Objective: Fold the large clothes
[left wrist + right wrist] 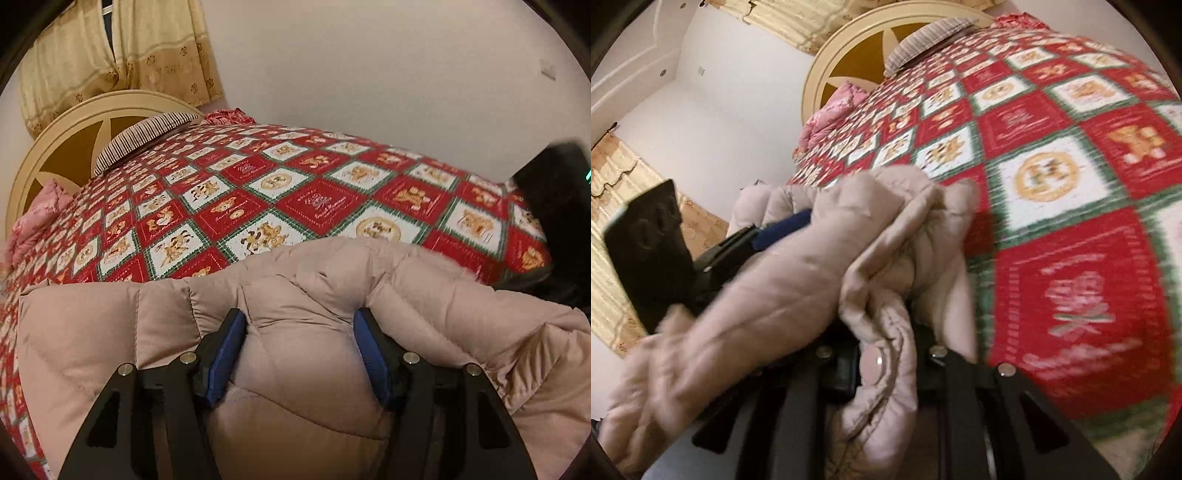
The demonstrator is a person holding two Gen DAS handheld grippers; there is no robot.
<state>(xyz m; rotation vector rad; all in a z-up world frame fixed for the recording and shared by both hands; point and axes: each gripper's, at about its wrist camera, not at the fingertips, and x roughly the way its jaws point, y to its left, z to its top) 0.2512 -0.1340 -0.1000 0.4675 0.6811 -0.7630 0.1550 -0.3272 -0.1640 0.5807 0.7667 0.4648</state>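
Note:
A beige quilted puffer coat (pixel 295 314) hangs over the near edge of the bed. My left gripper (pixel 299 325) has its blue pads (pixel 225 365) pressed into a thick bunch of the coat, holding it. In the right wrist view the coat (pixel 798 280) is bunched over my right gripper (pixel 882 354), whose fingers are mostly hidden by fabric; a fold with a round snap button (pixel 873 363) is pinched between them. The left gripper (pixel 775 229) shows at left in that view, gripping the same coat.
The bed has a red, white and green patchwork bedspread (pixel 314 195). A striped pillow (pixel 144 136) and a pink blanket (pixel 37 218) lie by the round cream headboard (pixel 55 147). Yellow curtains (pixel 122 48) hang behind. A white wall stands beyond the bed.

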